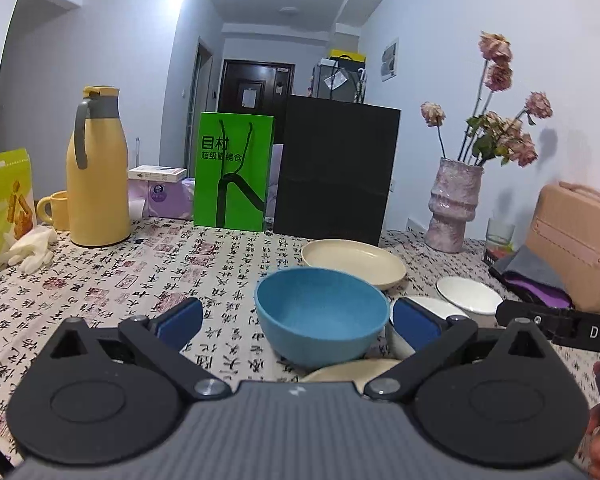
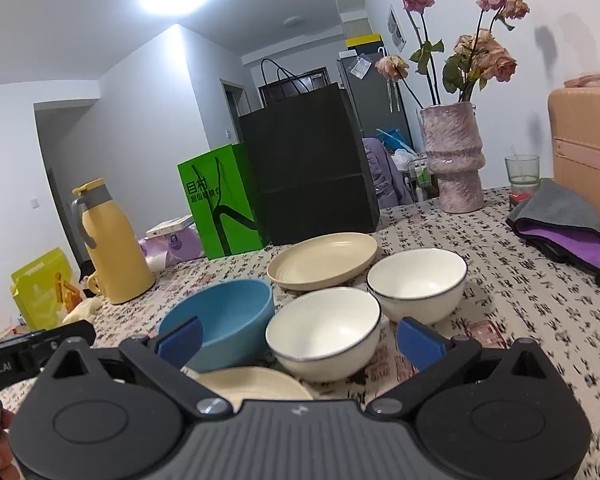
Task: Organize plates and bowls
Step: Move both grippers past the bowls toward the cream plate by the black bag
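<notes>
Behind the blue bowl (image 1: pixel 320 316), green bag (image 1: pixel 233 172) lettered "目村"; left gripper (image 1: pixel 296 320) and right gripper (image 2: pixel 300 338) both wide, empty.

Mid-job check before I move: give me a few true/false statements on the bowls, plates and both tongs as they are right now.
1. Both tongs are open and hold nothing. True: left tongs and right tongs stand apart.
2. The blue bowl is stacked inside a white bowl. False: it stands alone on the tablecloth, beside the near white bowl.
3. There are two white bowls. True: a far white bowl stands behind the near one.
4. The far cream plate holds a bowl. False: it is empty.
5. The yellow jug lies on its side. False: it stands upright.
</notes>
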Tool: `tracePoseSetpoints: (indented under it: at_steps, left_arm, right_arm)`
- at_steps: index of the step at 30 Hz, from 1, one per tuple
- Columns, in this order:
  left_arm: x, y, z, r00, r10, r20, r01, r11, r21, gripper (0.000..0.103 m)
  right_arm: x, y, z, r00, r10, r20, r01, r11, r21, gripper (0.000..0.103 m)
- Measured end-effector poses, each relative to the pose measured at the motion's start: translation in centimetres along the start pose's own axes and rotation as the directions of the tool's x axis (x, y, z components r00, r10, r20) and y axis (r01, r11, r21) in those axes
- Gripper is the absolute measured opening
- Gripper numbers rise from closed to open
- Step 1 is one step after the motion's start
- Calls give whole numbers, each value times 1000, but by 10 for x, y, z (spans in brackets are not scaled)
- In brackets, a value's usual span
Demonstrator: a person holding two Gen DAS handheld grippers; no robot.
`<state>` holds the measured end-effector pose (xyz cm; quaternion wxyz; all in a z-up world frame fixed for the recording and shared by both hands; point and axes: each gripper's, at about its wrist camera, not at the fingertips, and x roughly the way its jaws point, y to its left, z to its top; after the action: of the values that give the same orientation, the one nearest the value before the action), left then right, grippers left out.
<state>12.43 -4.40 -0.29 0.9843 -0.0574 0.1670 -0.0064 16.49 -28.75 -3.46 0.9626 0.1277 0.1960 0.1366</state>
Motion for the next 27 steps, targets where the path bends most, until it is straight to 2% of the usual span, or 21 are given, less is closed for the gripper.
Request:
tracePoseSetpoints:
  at_steps: [7,21,27]
  left_arm:
    - [22,0,28,1000,11,10,-11,1000,-22,103]
    - [62,-16,78,1000,9,20,-9,1000,-13,103]
    - [81,-16,99,1000,3,2,-3,998,-56,103]
  right_arm:
    - [21,-6,33,999,22,24,-21,1000,-19,103]
    - [73,-21,100,996,94,4,-94,995,17,103]
    - [95,-21,127,995,104,13,-104,995,10,103]
